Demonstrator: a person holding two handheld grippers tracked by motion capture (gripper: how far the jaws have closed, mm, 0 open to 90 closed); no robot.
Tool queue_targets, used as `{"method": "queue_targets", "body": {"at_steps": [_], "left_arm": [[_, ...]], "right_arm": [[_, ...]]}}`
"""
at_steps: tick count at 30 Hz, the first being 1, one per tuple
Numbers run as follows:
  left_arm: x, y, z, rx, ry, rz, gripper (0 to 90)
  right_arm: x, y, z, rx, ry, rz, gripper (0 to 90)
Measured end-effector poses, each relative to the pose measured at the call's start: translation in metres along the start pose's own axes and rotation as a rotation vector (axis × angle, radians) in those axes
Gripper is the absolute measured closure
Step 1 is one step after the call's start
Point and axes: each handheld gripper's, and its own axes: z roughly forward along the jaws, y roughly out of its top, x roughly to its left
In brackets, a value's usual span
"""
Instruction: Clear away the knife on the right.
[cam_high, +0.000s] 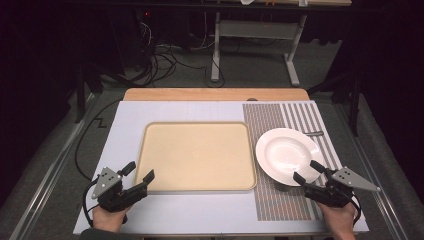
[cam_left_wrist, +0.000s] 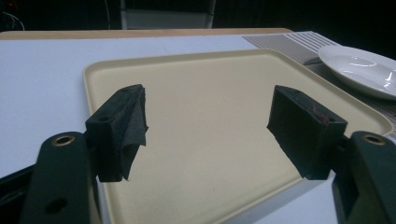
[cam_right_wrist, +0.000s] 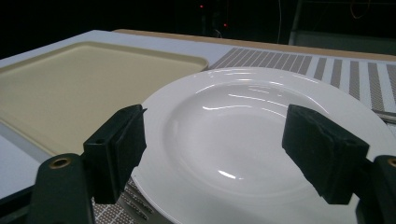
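Nothing is yet grasped: the plate (cam_high: 287, 152) lies on the striped mat (cam_high: 280, 200) right of the empty tray (cam_high: 196, 156), with the open right gripper (cam_high: 306, 172) at its near rim and the left gripper (cam_high: 139, 172) open too.

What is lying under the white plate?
The white plate rests on a striped placemat. A metal utensil pokes out behind it; its remaining part is hidden.

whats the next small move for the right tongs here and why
Probably ease the right tongs forward and down so the jaws straddle the near rim of the white plate. They stand open just short of that rim with nothing between them, and the plate lies on the striped mat beside the beige tray, so a rim grip looks like the likely first step.
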Motion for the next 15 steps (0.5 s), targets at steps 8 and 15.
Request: {"method": "queue_targets", "body": {"at_steps": [8, 15], "left_arm": [[-0.0006, -0.0007, 0.0014, 0.01, 0.006, 0.007, 28.7], [-0.0001, -0.0008, 0.0016, 0.005, 0.007, 0.003, 28.9]], "right_arm": [[-0.0013, 0.0001, 0.0012, 0.001, -0.001, 0.009, 21.6], [0.0004, 0.0034, 0.0037, -0.001, 0.01, 0.018, 21.6]]}}
